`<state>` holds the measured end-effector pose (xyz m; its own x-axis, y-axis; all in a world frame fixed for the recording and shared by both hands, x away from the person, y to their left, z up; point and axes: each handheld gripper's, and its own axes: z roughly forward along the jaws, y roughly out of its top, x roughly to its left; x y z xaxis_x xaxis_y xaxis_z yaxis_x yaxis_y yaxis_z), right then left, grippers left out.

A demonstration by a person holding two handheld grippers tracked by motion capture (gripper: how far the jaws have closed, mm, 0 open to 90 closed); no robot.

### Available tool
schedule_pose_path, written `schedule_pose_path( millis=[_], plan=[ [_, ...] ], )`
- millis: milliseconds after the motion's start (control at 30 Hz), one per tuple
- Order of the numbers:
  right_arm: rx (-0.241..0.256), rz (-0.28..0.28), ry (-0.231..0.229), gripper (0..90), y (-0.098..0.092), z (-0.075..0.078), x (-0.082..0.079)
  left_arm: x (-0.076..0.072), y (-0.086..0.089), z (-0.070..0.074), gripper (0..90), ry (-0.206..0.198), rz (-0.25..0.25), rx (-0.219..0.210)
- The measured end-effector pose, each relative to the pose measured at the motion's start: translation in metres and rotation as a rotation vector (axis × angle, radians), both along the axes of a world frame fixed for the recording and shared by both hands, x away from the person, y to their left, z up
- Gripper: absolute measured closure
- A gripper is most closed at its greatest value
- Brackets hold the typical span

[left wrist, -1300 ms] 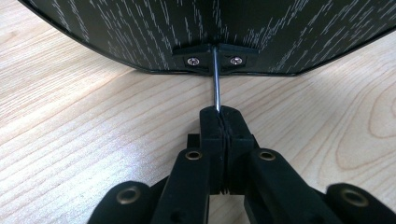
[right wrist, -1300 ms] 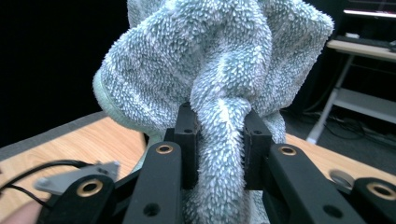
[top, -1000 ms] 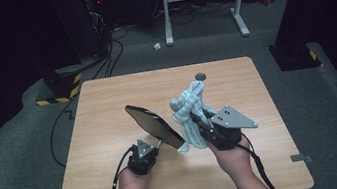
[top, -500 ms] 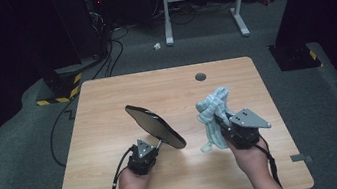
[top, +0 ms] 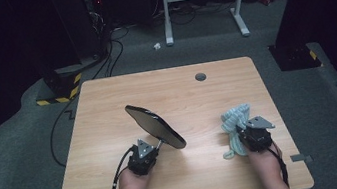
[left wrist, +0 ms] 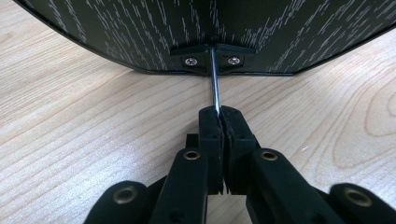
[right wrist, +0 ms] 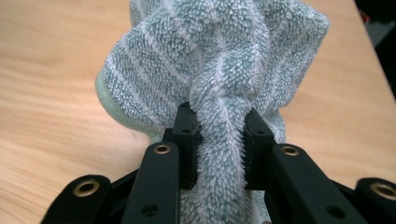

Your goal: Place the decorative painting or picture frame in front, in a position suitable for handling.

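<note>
The left gripper (left wrist: 219, 122) pinches the thin metal stem (left wrist: 214, 79) of a dark oval mirror (top: 155, 126), tilted above the wooden table (top: 107, 103). Well apart rightward, the right gripper (right wrist: 218, 140) clamps a bunched pale-green striped terry cloth (right wrist: 219, 60).

Your left gripper (left wrist: 219, 122), matt black plastic with brass-coloured rivets, pinches a thin, shiny metal rod (left wrist: 214, 79) on the glossy, dark, oval paddle with pale streaks (top: 155, 126). Your right gripper (right wrist: 219, 140) bites a fuzzy, pale blue-green terry cloth (right wrist: 219, 60). Under both lies the smooth, light woodgrain table (top: 108, 113).
</note>
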<state>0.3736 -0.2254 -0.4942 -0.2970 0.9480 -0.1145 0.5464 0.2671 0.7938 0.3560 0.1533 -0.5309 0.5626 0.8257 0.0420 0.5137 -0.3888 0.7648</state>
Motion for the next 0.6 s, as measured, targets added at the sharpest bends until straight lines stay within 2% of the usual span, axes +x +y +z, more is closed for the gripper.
schedule_pose_path(
  millis=[100,200,267,367,467,600],
  plan=[
    [-0.012,-0.012,0.029,70.1,-0.004,-0.010,0.000,0.000,0.000,0.000,87.0,-0.001,-0.001,0.003],
    [-0.019,-0.018,0.056,64.4,-0.006,-0.018,0.001,0.000,0.000,0.000,86.6,-0.002,0.000,0.004],
    [-0.017,-0.016,0.081,56.2,-0.005,-0.021,0.002,0.000,0.000,0.000,85.3,-0.001,-0.001,0.002],
    [-0.007,-0.013,0.084,44.2,-0.004,-0.020,0.003,0.000,0.001,0.000,81.3,0.002,0.006,-0.012],
    [0.011,-0.008,0.046,35.9,-0.002,-0.012,-0.001,0.001,0.002,0.000,74.1,0.010,0.007,-0.023],
    [0.034,0.017,-0.010,31.1,0.004,0.003,-0.013,0.002,0.002,0.000,61.8,0.013,0.012,-0.021]
  ],
)
